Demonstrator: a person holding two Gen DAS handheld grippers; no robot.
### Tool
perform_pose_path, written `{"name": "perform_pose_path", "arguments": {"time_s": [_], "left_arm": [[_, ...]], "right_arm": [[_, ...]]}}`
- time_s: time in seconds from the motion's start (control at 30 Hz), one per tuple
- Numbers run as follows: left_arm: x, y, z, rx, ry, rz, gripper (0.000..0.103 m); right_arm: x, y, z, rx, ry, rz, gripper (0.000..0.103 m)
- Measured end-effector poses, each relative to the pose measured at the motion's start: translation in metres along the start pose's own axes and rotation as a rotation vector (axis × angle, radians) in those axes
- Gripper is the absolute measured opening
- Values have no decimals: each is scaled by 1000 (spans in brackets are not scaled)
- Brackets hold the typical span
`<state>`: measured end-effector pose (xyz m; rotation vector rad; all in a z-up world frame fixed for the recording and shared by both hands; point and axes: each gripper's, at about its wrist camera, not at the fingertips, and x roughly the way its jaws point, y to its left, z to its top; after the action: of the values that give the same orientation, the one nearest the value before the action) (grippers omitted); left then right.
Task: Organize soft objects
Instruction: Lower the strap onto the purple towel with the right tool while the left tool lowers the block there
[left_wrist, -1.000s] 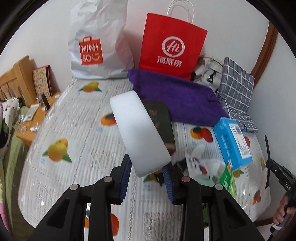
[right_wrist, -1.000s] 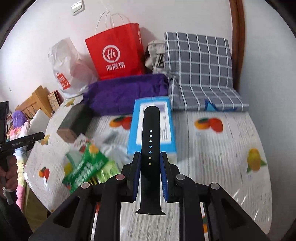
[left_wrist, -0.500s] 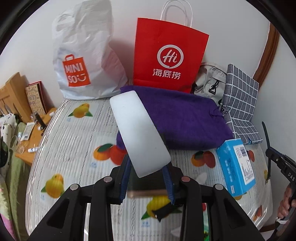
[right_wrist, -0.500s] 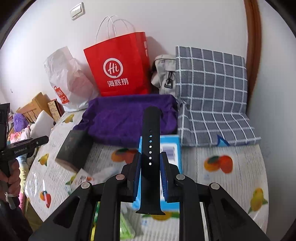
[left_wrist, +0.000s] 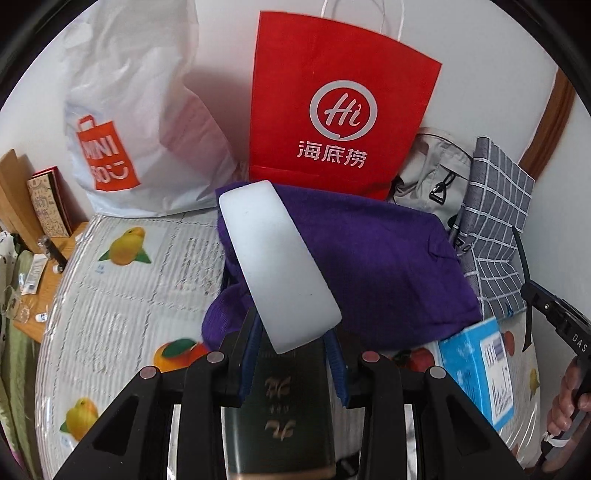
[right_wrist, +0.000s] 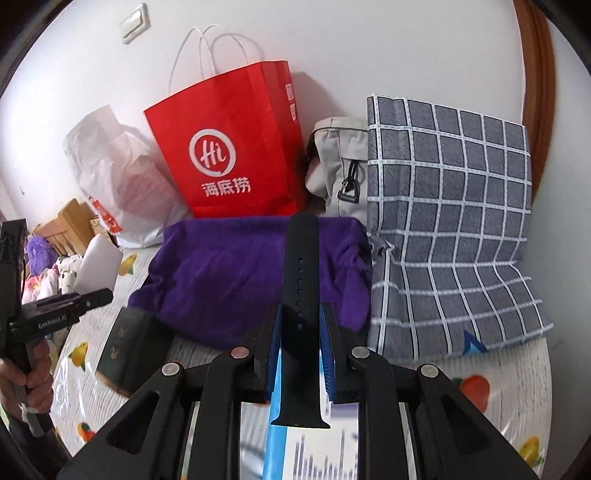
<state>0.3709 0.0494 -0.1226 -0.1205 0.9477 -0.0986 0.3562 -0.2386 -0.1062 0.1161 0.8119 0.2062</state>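
My left gripper (left_wrist: 291, 350) is shut on a white foam block (left_wrist: 277, 266), which sticks up and forward over a folded purple cloth (left_wrist: 376, 266). A dark box with gold lettering (left_wrist: 280, 413) lies right under this gripper. My right gripper (right_wrist: 301, 332) is shut on a black watch strap (right_wrist: 301, 273) that points forward above the purple cloth (right_wrist: 221, 277). Beneath it lies a blue box (right_wrist: 314, 443). In the right wrist view the left gripper (right_wrist: 96, 291) and its foam block (right_wrist: 98, 266) show at the left edge.
A red paper bag (left_wrist: 340, 110), a white plastic bag (left_wrist: 129, 129), a grey pouch (left_wrist: 432, 173) and a grey checked cushion (right_wrist: 450, 221) stand along the back wall. The table (left_wrist: 129, 277) has a fruit-print cover. A wooden shelf (left_wrist: 48, 273) with small items sits at the left.
Both grippers have moved forward toward the bags at the wall, still holding the foam block and the strap. The purple cloth is nearer; the dark box and blue box have slid under the grippers.
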Motion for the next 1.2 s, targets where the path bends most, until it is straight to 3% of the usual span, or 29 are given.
{"name": "perform_pose_path", "arguments": {"time_s": [0.4,0.6,0.9,1.2], "left_arm": [[55,-3,50,-3,25,-7,32],[93,-1,62,-8,92,-19,32],[129,5,60,-23,154,-45,32],[142,11,57,-42,180,-60,34]], "right_arm": [[64,-4,44,-15,32,7,20],[104,-7,50,-36,89,3,20],[147,-21,39,-18,181,-2,20],[161,-32,31,14,203,0,20]]}}
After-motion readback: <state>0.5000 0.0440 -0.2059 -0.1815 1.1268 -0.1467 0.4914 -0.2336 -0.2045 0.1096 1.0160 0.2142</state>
